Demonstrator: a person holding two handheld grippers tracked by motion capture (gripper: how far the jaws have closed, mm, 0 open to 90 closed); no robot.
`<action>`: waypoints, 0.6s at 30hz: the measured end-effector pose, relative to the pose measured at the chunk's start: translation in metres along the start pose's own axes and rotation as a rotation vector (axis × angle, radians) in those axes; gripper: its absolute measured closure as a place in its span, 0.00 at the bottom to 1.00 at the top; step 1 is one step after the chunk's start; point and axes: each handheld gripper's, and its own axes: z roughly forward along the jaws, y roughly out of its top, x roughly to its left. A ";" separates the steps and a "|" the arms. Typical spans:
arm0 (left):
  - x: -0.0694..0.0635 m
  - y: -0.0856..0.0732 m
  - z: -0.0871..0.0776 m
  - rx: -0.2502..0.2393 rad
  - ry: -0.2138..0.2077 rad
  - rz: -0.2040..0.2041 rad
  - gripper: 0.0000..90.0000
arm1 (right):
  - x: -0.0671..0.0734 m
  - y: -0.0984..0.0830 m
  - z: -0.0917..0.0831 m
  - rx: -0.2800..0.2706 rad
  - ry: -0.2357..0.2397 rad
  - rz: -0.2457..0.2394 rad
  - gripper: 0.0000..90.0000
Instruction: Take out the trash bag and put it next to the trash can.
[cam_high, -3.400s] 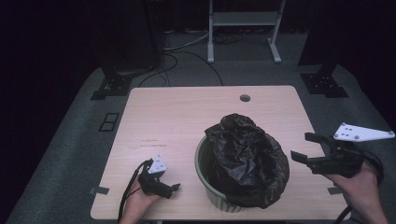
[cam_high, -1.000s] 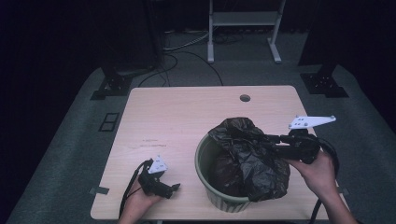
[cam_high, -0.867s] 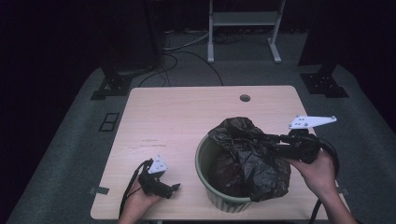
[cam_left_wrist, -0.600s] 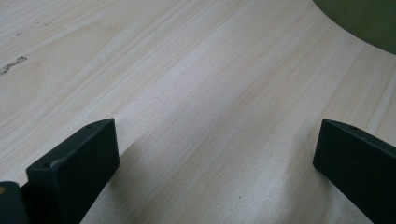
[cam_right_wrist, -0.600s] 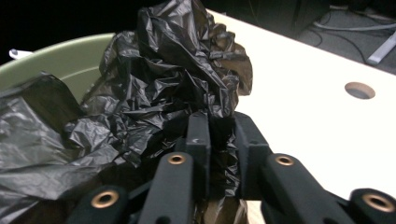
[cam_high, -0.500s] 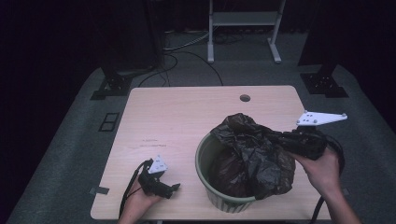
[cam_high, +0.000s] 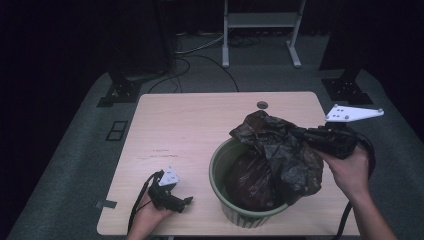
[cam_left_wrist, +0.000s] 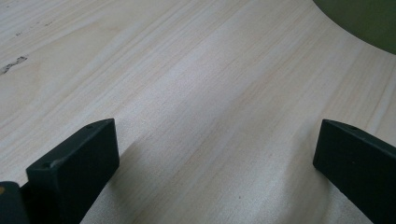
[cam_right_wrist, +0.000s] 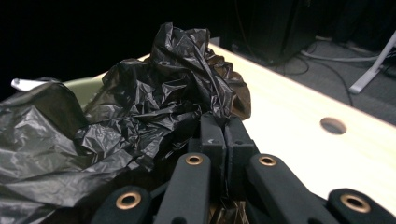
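Right gripper (cam_high: 300, 134) sits at the right side of the bin (cam_high: 235, 210), jaws pressed together on a fold of the black bin bag (cam_high: 280, 155); they have just been closing, with the plastic between them. In the right gripper view the two pads (cam_right_wrist: 212, 135) meet with crumpled bag film pinched at their tips and the bag (cam_right_wrist: 154, 107) bunched up ahead of and left of the jaws. Bag is a liner sitting in the round green bin, which stands on the near right part of the wooden table (cam_high: 200, 125); the pinched edge is pulled up above the rim on the right side, the rest slumps inside the bin with part of the film draped over the right rim. Right hand (cam_high: 350, 170) holds the gripper roughly level, pointing left toward the bin, grey plate (cam_high: 352, 112) on top. Left gripper (cam_high: 180, 202) rests on the table at the near left, just beside the bin but not touching it, jaws wide apart with nothing between them; left gripper view shows bare tabletop (cam_left_wrist: 196, 93) between the pads (cam_left_wrist: 79, 158) and the bin wall (cam_left_wrist: 369, 23) at the upper right corner. Cable hole (cam_high: 262, 105) in the table lies beyond the bin, near the far edge
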 end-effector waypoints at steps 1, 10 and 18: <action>0.000 0.000 0.000 0.000 0.000 0.000 0.00 | -0.001 0.003 -0.001 -0.006 -0.003 0.000 0.99; 0.000 0.000 0.000 0.000 0.000 0.000 0.00 | -0.013 0.038 -0.010 -0.048 -0.043 -0.040 0.99; 0.000 0.000 0.000 0.000 0.000 0.000 0.00 | -0.030 0.066 -0.017 -0.082 -0.092 -0.064 0.99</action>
